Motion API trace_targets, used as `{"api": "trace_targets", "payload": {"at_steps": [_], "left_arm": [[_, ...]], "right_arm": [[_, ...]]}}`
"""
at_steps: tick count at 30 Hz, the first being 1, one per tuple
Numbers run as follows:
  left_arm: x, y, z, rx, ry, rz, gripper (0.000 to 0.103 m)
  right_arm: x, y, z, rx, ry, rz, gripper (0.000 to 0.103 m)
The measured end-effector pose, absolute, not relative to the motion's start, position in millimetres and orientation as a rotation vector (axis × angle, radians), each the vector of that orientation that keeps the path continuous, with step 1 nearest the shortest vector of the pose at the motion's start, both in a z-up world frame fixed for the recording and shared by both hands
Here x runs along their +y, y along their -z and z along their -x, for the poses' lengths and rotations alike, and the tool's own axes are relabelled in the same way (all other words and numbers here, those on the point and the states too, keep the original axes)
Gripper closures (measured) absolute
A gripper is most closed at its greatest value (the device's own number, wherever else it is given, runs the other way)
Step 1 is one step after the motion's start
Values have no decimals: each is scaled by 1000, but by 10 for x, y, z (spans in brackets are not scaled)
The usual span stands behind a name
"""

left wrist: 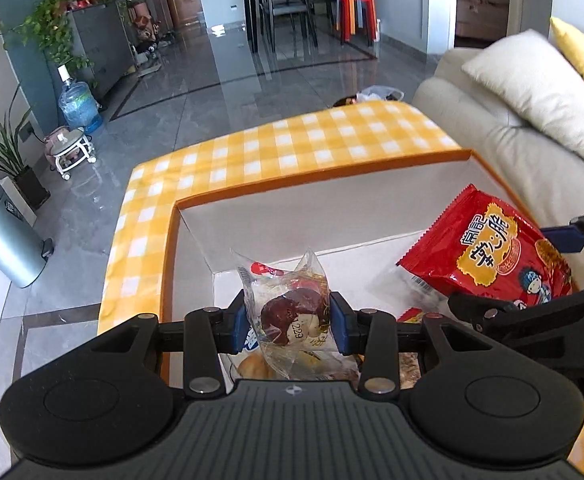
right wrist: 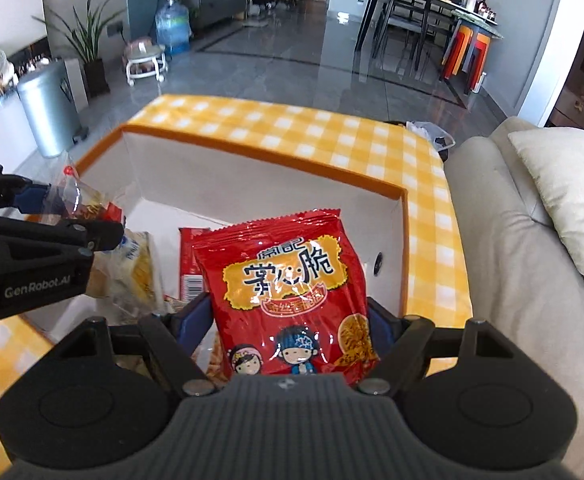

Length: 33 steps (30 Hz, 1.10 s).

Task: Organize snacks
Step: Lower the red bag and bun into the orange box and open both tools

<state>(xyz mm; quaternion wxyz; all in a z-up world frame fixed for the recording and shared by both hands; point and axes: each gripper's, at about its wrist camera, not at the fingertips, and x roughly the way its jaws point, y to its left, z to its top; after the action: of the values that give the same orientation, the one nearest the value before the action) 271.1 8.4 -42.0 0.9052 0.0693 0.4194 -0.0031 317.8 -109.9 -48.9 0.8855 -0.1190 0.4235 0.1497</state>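
Note:
My left gripper (left wrist: 290,322) is shut on a clear-wrapped pastry with a brown top (left wrist: 288,314), held over the orange-rimmed white box (left wrist: 260,194). Its black body also shows at the left of the right wrist view, where the left gripper (right wrist: 70,216) holds the crinkled clear wrapper (right wrist: 78,198). My right gripper (right wrist: 290,318) is shut on a red noodle-snack bag with cartoon children (right wrist: 288,288), also above the box (right wrist: 252,150). That red bag (left wrist: 487,248) appears at the right of the left wrist view. Other packets (right wrist: 132,268) lie on the box floor.
The box sits on a table under a yellow checked cloth (left wrist: 292,148). A beige sofa with a white cushion (right wrist: 567,208) is close on the right. A metal bin (left wrist: 4,236), plants and a water bottle stand on the grey tiled floor to the left.

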Motion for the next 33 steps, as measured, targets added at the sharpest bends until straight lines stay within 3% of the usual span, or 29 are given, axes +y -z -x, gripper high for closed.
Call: {"api": "trace_targets", "payload": {"at_steps": [19, 33], "left_arm": [[5, 805, -2946, 973, 26, -223, 58], [-21, 774, -2909, 978, 25, -245, 56]], "right_arm": [[-901, 905, -3546, 952, -287, 423, 27], [-854, 843, -3484, 937, -300, 439, 23]]}}
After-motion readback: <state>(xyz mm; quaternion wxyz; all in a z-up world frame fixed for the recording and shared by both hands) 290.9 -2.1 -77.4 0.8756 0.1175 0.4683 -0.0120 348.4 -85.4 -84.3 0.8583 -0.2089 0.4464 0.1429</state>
